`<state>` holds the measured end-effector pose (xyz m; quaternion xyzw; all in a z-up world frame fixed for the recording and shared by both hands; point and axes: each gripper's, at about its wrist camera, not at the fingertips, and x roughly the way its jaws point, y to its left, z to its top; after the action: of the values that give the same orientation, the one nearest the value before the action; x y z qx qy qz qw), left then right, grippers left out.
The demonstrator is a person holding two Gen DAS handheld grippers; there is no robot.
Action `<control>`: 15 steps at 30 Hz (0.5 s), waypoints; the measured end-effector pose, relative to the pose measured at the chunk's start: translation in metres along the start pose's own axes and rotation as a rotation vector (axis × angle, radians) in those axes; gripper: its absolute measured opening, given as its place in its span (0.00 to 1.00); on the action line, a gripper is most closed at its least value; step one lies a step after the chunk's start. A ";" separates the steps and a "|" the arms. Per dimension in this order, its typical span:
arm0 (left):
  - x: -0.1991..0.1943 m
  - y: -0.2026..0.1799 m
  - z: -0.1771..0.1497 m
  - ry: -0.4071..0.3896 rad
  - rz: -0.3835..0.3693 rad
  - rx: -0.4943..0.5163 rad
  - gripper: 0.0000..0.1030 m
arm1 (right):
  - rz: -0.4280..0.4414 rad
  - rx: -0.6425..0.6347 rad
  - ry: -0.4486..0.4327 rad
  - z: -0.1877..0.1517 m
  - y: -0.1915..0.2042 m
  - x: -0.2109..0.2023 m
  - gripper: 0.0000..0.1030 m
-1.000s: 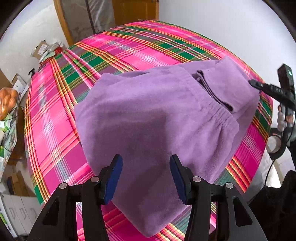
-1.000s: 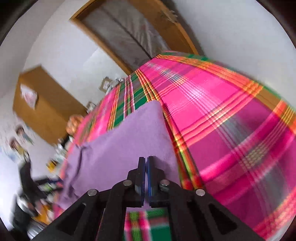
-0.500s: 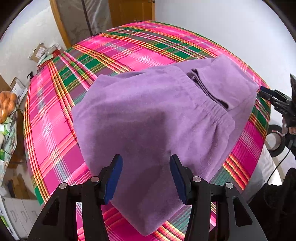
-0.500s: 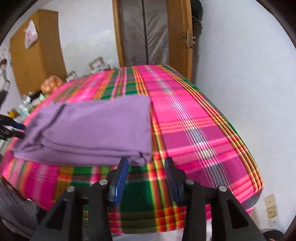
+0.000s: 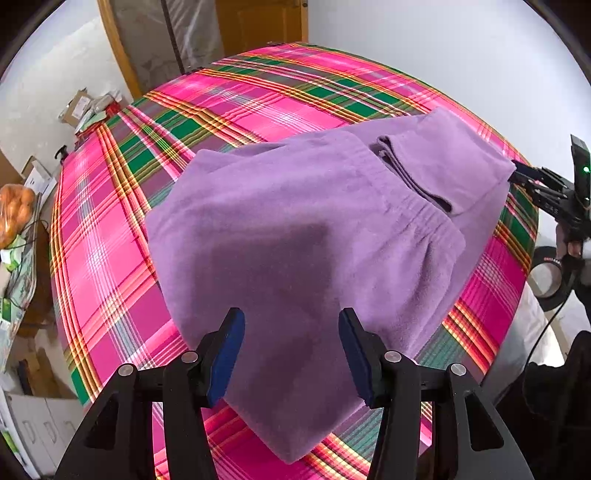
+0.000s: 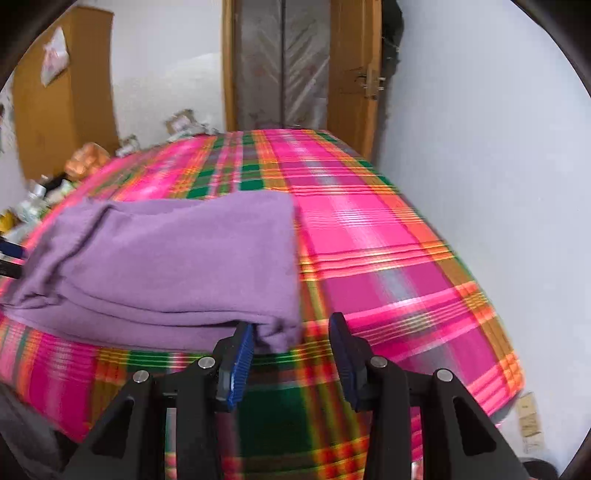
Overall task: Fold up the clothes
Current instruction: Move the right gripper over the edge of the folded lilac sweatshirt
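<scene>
The purple garment point(image 6: 166, 266) covers the plaid cloth point(image 6: 388, 258) under it, and its left end runs behind the right wrist view's edge. That plaid is smeared by blur (worst below the garment). The cluttered items point(image 5: 16, 221) left of the plaid are cropped, unidentifiable.

The left wrist view looks steeply down between its own fingers point(image 5: 229, 354), close over the near corner of the purple garment point(image 5: 295, 236), taking in most of the plaid cloth point(image 5: 110, 240) with the door point(image 5: 258, 29) at the far end. The right wrist view sits lower, at the cloth's edge point(image 6: 388, 240), looking at a shallower slant along its length toward the same door point(image 6: 351, 74), its fingers point(image 6: 240, 365) just short of the garment's corner point(image 6: 177, 258). Both share garment, cloth, door and wall. Each catches the other gripper at its frame edge: the right gripper point(image 5: 532, 181) in the left view, the left gripper point(image 6: 9, 258) in the right.
</scene>
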<state>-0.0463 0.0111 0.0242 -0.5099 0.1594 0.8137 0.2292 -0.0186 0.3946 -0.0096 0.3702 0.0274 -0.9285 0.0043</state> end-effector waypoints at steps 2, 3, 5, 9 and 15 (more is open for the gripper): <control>-0.001 0.001 -0.001 -0.001 0.000 -0.003 0.54 | -0.018 0.027 0.004 0.000 -0.009 0.001 0.40; -0.001 0.001 -0.001 -0.001 0.000 -0.005 0.54 | -0.017 0.039 0.005 -0.001 -0.012 0.000 0.41; 0.000 0.003 0.000 0.001 0.001 -0.011 0.54 | -0.029 0.023 0.006 -0.002 -0.013 -0.003 0.41; 0.001 0.001 0.001 0.003 -0.001 -0.004 0.54 | -0.061 -0.022 0.004 -0.008 -0.008 -0.005 0.40; 0.001 0.001 0.000 0.006 0.000 -0.006 0.54 | -0.039 0.044 -0.020 -0.007 -0.021 -0.022 0.37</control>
<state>-0.0475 0.0108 0.0235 -0.5128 0.1577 0.8128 0.2269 0.0015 0.4159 0.0016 0.3604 0.0141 -0.9324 -0.0220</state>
